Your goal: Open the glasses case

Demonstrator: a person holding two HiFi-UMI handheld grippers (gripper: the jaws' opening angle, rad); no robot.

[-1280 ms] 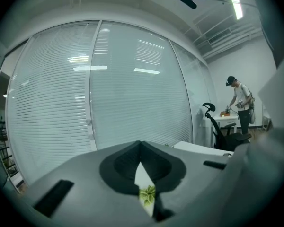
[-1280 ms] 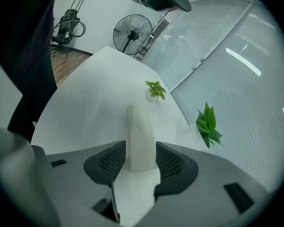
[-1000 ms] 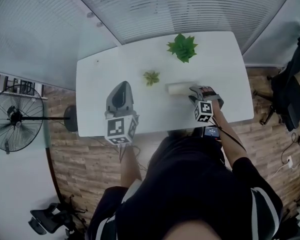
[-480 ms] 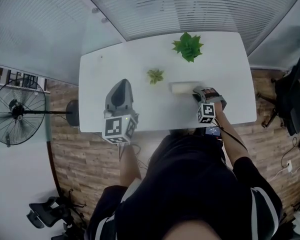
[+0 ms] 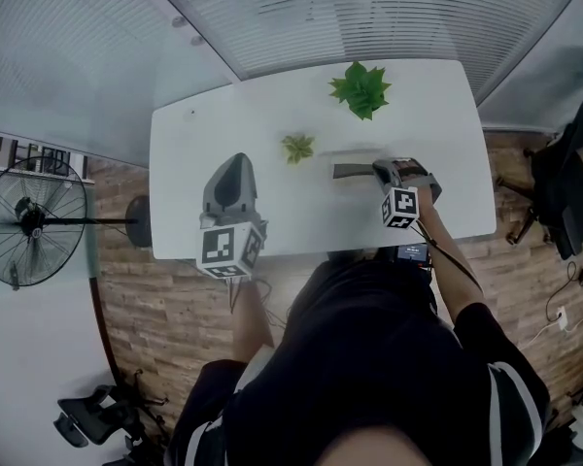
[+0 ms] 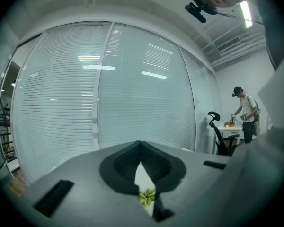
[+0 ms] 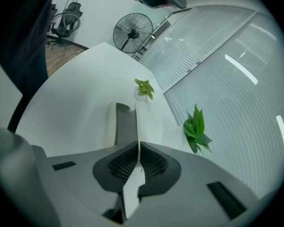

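Centre-right, the right gripper [image 5: 379,170], jaws just closing, is pinching the glasses case [image 5: 355,171] lid; the unbraced case risks sliding; the left gripper [image 5: 237,163] is idling, clenched empty.

Table [image 5: 204,163]: a white top with rounded corners, standing on a wood-plank floor [image 5: 175,309].
Glasses case [image 5: 352,171]: lay on the table's right half, nearer the front edge, long side running across. It was open, with dark lining showing and the pale lid raised on the far side.
Small plant [image 5: 296,148]: sat near the case's left end, slightly farther back, not touching it.
Large plant [image 5: 360,89]: stood by the far edge, behind the case, well apart.
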